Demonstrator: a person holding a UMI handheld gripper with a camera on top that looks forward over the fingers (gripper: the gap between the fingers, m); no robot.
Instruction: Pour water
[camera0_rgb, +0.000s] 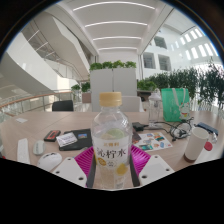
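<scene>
Item: clear bottle (111, 140) with white cap and yellow label, upright between the pink pads (139, 160) of the tool (111, 168), apparently clenched on it above the tabletop (60, 125); step, likely carrying; next, find a cup and tilt.

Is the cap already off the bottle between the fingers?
No. The bottle between the hand-held gripper fingers has its white cap on top.

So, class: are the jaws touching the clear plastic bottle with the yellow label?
Touching. The gripper view shows the clear plastic bottle with the yellow label between the jaws of the gripper, both pink pads pressed against its sides with no gap.
</scene>
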